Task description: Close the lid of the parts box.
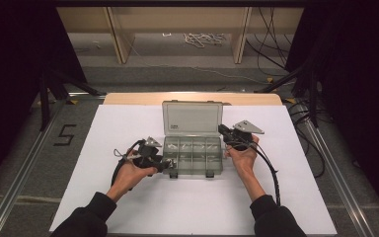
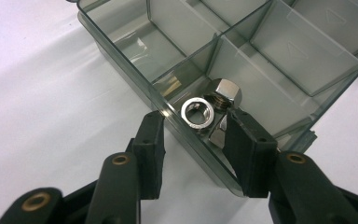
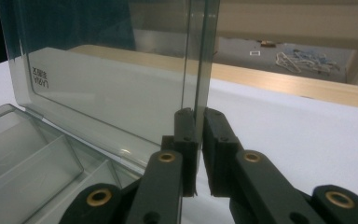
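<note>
High view: you have a smoky, see-through plastic organizer box [image 1: 192, 156] sitting in the middle of the white sheet [image 1: 128, 207] that covers the table, with its lid [image 1: 192, 118] swung up and standing upright at the far side. The tray is split by thin walls into two rows of small compartments, and two dark latches sit on its near edge.

Your left gripper [image 1: 164, 164] is at the near-left corner of the box. In the left gripper view its jaws are spread apart and grasp nothing; one jaw sits outside the box wall over the white sheet, the other over the corner compartment. That compartment holds shiny silver hardware: a hex nut [image 2: 198, 113] lying with its threaded hole facing up, and just behind it a hex-headed bolt [image 2: 224, 93], the two touching or nearly so. A third bright metal piece beside the nut is partly hidden by the jaw, so you cannot tell what it is. The neighbouring compartments look bare.

Your right gripper [image 3: 197, 154] is at the right side of the box. In the right gripper view its jaws are clamped on the lid's right edge, one pad on each face of the clear panel. Small mirrored lettering shows in the lid's corner.
</note>
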`<state>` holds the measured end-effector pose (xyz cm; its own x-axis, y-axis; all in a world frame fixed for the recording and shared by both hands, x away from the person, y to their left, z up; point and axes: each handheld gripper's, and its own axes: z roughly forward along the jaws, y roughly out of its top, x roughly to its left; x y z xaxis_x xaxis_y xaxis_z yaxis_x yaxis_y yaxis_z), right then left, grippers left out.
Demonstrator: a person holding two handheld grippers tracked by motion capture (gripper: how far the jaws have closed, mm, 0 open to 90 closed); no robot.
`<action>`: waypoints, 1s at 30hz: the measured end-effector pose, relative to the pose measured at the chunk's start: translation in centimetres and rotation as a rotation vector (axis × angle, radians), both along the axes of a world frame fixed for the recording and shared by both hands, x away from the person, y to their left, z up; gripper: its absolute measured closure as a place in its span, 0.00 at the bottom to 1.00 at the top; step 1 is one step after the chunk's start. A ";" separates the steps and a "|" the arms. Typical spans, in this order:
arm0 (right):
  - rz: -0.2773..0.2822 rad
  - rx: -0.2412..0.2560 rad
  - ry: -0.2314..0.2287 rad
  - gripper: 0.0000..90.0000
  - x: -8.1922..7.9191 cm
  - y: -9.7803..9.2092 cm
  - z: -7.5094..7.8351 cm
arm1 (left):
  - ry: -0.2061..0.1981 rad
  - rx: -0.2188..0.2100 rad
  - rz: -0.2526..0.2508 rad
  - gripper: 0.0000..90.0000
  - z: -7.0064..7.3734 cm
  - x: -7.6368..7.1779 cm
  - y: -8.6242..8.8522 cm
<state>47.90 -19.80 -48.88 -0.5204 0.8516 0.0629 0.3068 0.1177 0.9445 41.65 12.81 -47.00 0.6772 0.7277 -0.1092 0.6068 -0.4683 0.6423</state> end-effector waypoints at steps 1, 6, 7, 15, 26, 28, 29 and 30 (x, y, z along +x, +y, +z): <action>0.000 0.011 -0.001 0.94 0.0 0.1 -0.1 | -0.001 -0.001 0.001 0.64 0.0 0.0 0.0; -0.001 0.013 -0.003 0.94 0.1 0.1 -0.3 | -0.002 0.003 -0.002 0.64 0.0 0.0 0.0; 0.008 0.019 -0.007 0.94 0.1 0.1 -0.3 | -0.002 0.002 -0.002 0.64 0.0 0.0 0.0; -0.004 0.005 -0.018 0.94 0.0 0.2 -0.2 | -0.010 0.016 -0.030 0.60 0.2 0.2 0.3; -0.004 -0.006 -0.029 0.94 -0.1 0.4 -0.2 | -0.089 -0.059 0.016 0.39 4.7 0.9 0.9; -0.004 -0.008 -0.023 0.94 -0.1 0.4 -0.2 | -0.118 -0.073 0.011 0.39 5.7 1.1 0.8; -0.003 -0.009 -0.024 0.94 -0.1 0.4 -0.2 | -0.124 -0.082 0.010 0.39 6.1 1.3 0.8; -0.004 -0.006 -0.031 0.94 -0.1 0.4 -0.2 | -0.134 -0.090 0.020 0.40 6.5 1.5 0.7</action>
<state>47.82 -19.42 -49.09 -0.5188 0.8539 0.0414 0.2779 0.1227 0.9528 43.13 13.50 -40.51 0.6755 0.7326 -0.0836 0.5212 -0.3942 0.7570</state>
